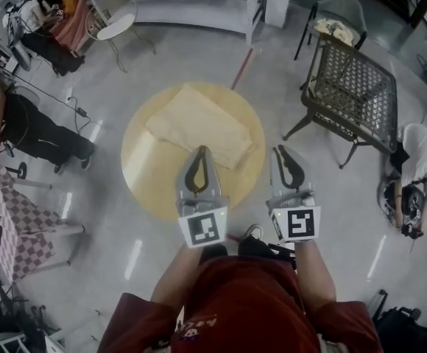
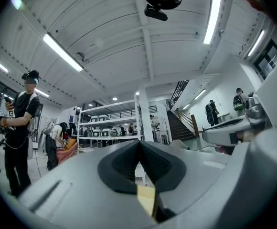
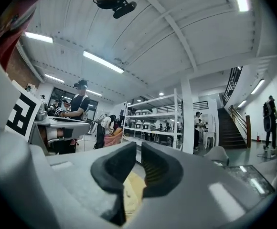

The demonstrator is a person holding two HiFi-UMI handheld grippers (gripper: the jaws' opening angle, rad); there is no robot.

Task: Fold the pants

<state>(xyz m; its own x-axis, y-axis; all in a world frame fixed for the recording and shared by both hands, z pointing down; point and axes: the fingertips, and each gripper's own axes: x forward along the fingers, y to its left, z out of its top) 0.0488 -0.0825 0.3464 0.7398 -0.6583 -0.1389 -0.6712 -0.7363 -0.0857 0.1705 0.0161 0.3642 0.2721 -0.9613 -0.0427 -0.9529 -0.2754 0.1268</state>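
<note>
Both empty: left gripper (image 1: 201, 151) (jaws shut); right gripper (image 1: 281, 151) ajar; pants (image 1: 197, 122) folded.

Grey floor (image 1: 199, 50), dark wicker chair (image 1: 350, 87), white shelving (image 2: 110, 123), ceiling strip lights (image 2: 62, 51)

Right of the round yellow bench (image 1: 143, 175) stands a dark wicker chair (image 1: 353, 87); left of it, a checkered table (image 1: 18, 226); beyond it, white shelving (image 1: 191, 2).

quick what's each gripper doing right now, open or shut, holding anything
Left grey two-jaw gripper: shut, holding nothing.
Right grey two-jaw gripper: jaws slightly apart, holding nothing.
</note>
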